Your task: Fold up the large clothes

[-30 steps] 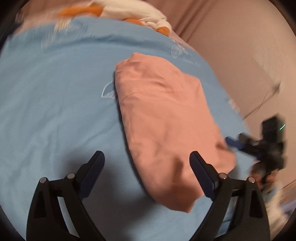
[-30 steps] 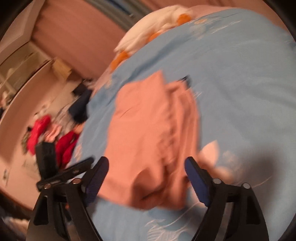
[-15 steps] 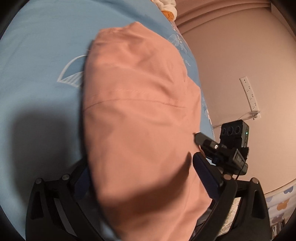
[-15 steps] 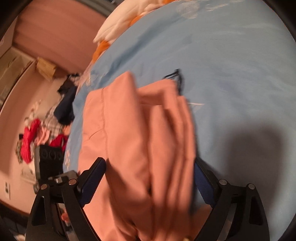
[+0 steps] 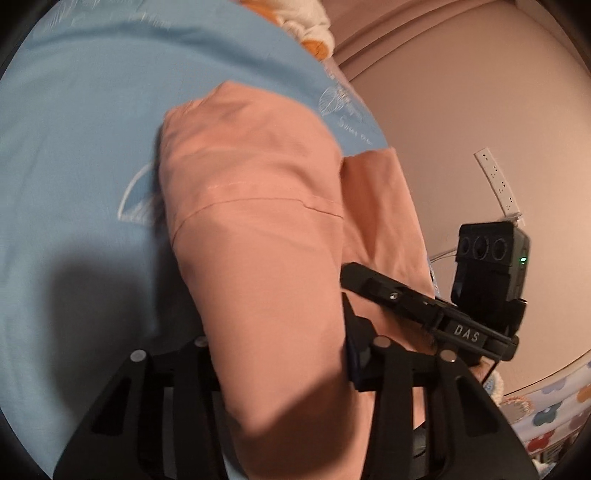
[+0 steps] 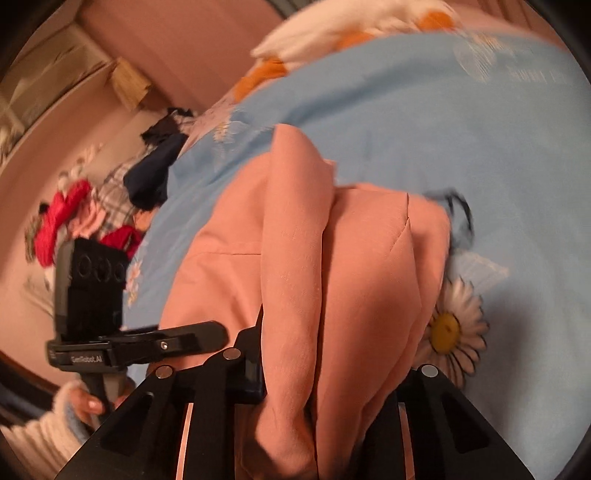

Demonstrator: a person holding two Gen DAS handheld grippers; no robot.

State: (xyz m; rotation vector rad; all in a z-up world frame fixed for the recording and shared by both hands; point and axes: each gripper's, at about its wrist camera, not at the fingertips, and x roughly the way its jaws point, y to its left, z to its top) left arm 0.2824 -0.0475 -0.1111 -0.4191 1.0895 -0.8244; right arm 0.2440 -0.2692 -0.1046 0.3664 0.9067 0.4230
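A folded salmon-pink garment [image 5: 258, 221] lies bunched on the blue bed sheet [image 5: 74, 147]. My left gripper [image 5: 280, 339] has its jaws closing on the garment's near end, with thick folds between the fingers, and the cloth hides the left finger. In the right wrist view the same pink garment [image 6: 295, 240] fills the middle. The jaws of my right gripper [image 6: 332, 362] are closing on several stacked folds. Each view shows the other gripper close by: the right one [image 5: 436, 317] and the left one [image 6: 166, 339], held by a hand [image 6: 88, 402].
The blue sheet [image 6: 443, 129] carries daisy prints. A white and orange quilt [image 6: 351, 29] lies at the far end of the bed. Loose clothes [image 6: 74, 210] are piled on the floor beside it. A wall with a power strip [image 5: 498, 184] stands beyond the other edge.
Both grippers moved forward over the garment, from wide open in front of it to closed around its near end. The cloth is now bunched and lifted between the fingers.
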